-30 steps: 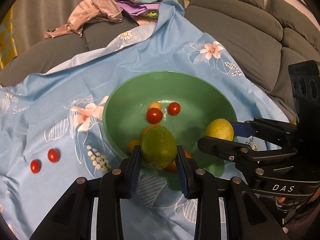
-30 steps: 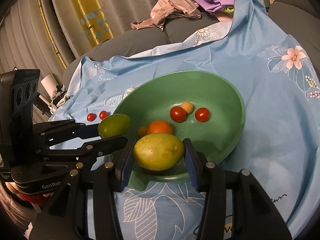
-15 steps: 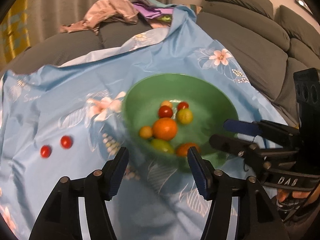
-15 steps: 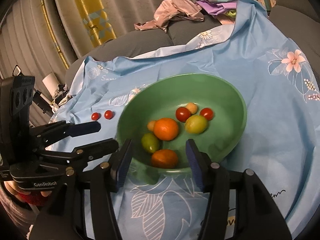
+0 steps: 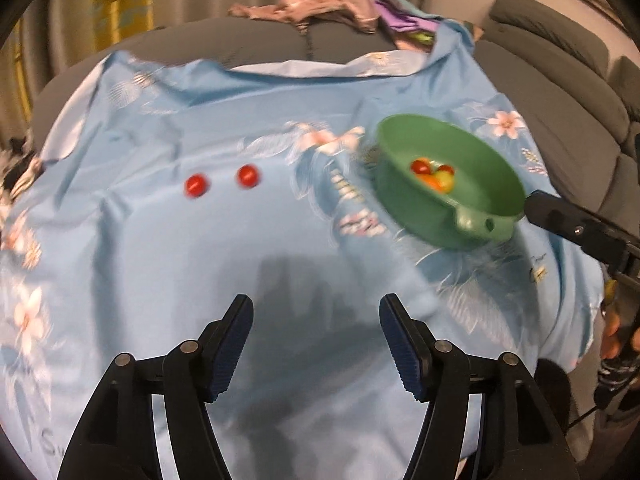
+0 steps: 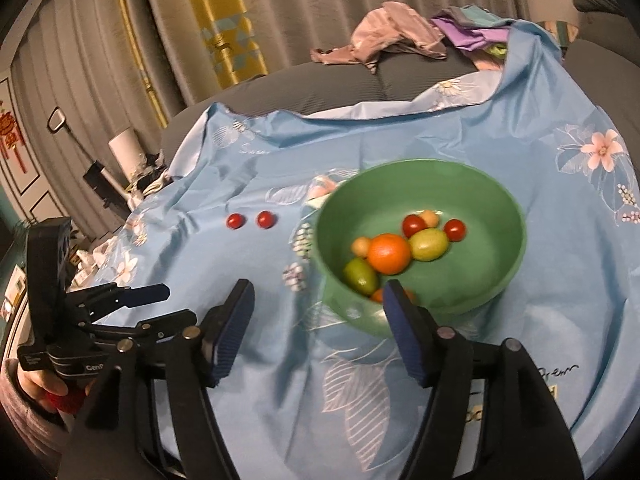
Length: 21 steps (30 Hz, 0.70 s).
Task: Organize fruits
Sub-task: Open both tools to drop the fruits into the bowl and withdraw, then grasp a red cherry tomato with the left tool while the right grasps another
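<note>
A grey sofa (image 6: 420, 80) draped in a pale blue floral cloth (image 5: 280, 260) serves as the work surface, with curtains and a heap of clothes (image 6: 384, 40) behind.

Your left gripper (image 5: 316, 344) has just been opening its jaws; they stand apart with nothing between them, over bare cloth. Your right gripper (image 6: 316, 328) has likewise just been opening, its jaws apart and empty just in front of the green bowl (image 6: 500, 280). In the right wrist view your left gripper (image 6: 148, 304) shows at the lower left, also apart.

Outward from the jaws, two cherry tomatoes (image 5: 222, 181) lie loose on the cloth, side by side, well apart from the bowl (image 5: 480, 192). They appear to be the only fruit left outside it. Inside the bowl sit an orange (image 6: 389, 253), two greenish fruits, further cherry tomatoes and some small pale fruits.

Handling, as a judgement: the loose tomatoes are probably light, smooth and round, with thin skin over soft flesh. They are likely to roll on the slack cloth and to burst under a hard squeeze. Take each across its widest part, one jaw on either side, and close only until it is steadied. Expect the cloth to give and bunch beneath the fingertips.
</note>
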Available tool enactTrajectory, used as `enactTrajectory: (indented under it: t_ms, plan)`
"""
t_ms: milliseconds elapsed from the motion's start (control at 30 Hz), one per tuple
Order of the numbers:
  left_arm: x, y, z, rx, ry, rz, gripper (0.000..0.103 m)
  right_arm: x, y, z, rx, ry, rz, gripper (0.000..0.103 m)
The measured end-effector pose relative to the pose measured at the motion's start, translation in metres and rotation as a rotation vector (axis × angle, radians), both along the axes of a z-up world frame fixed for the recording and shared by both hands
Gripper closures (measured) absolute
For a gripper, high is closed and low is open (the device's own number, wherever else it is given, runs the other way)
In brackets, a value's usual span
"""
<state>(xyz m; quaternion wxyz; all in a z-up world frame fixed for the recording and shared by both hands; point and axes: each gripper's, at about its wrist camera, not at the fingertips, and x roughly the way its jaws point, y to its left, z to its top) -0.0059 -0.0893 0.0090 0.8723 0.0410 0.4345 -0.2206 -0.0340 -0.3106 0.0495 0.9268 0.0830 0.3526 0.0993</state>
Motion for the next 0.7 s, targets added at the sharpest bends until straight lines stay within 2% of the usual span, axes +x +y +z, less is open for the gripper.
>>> enactTrajectory:
  t_ms: [67,100,133,167,500,700]
  plan:
    - [-0.006,0.011,-0.001,-0.014,0.006,0.017,0.035,-0.002,0.010,-0.001,-0.014,0.010,0.020,0.035]
    - [-0.009,0.016,-0.002,-0.019,0.010,0.027,0.030,-0.003,0.015,-0.001,-0.020,0.016,0.032,0.035]
    - [-0.012,0.021,-0.001,-0.020,0.008,0.038,0.017,-0.004,0.020,-0.001,-0.025,0.022,0.044,0.035]
    - [-0.015,0.025,-0.001,-0.022,0.004,0.045,0.012,-0.005,0.024,0.000,-0.028,0.023,0.052,0.035]
    - [-0.033,0.071,0.001,-0.061,-0.003,0.125,0.012,-0.011,0.052,0.010,-0.061,0.011,0.098,0.031]
    - [-0.041,0.085,-0.006,-0.073,0.008,0.148,0.012,-0.010,0.064,0.012,-0.080,0.020,0.107,0.031]
